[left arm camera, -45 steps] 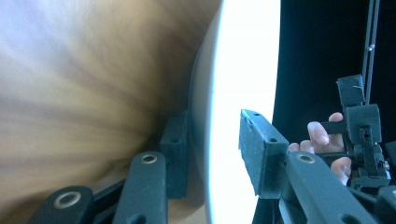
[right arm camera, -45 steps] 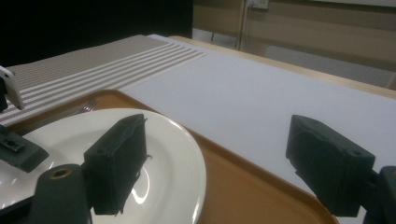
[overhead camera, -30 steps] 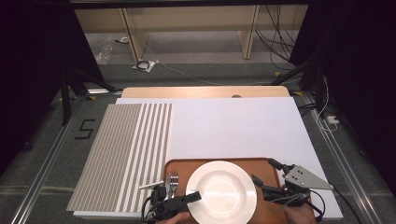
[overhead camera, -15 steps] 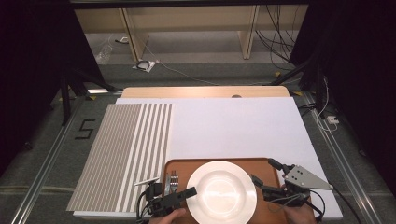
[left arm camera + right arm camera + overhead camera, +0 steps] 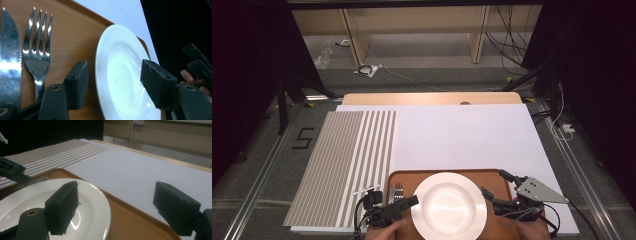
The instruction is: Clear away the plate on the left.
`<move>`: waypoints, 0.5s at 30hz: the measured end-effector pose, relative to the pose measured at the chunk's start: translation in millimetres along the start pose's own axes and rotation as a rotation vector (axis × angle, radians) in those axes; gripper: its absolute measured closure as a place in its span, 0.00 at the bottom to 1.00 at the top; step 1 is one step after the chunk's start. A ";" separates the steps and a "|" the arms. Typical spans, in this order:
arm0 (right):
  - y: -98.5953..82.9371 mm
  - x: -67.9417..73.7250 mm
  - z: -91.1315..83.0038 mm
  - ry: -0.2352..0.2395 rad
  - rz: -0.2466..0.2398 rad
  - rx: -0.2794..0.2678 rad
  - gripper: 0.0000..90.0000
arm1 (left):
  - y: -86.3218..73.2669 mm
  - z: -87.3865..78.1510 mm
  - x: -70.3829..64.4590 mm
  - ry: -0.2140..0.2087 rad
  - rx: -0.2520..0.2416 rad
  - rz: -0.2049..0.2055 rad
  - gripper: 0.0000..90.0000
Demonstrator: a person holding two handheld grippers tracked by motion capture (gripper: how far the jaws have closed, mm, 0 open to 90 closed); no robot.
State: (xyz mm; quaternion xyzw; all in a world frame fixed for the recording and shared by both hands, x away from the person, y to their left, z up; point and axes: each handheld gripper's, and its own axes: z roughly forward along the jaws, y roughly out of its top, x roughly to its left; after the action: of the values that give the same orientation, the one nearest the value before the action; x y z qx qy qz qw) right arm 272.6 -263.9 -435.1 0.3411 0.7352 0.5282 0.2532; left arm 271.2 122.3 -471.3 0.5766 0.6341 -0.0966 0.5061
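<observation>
Left gripper [image 5: 404,204] wide open, straddling the plate [image 5: 449,205] rim.
It slid closer since earlier; right gripper [image 5: 498,192] open too, nothing grabbed yet.

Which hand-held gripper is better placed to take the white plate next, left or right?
Probably the left hand-held gripper: its open jaws already straddle the rim of the white plate. The right hand-held gripper is open too, but beside the plate's edge.

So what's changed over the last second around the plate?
The left gripper has slid back toward the person, its jaws open astride the plate's left rim. Nothing gripped. The right gripper, plate, fork, knife and tray stayed put.
</observation>
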 end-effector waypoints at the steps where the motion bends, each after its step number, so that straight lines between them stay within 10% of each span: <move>1: 0.0 0.0 0.0 0.000 0.001 0.001 0.23 | 0.7 -0.3 -0.5 0.002 -0.001 0.012 0.43; 15: -0.2 0.4 0.3 0.003 -0.001 0.003 0.23 | 12.4 -9.0 -8.2 0.040 -0.055 0.183 0.37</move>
State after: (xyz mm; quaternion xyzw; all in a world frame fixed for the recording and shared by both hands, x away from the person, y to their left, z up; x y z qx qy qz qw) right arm 272.5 -263.5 -435.3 0.3403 0.7365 0.5275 0.2521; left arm 275.3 127.5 -455.2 0.6200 0.5912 -0.0209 0.5154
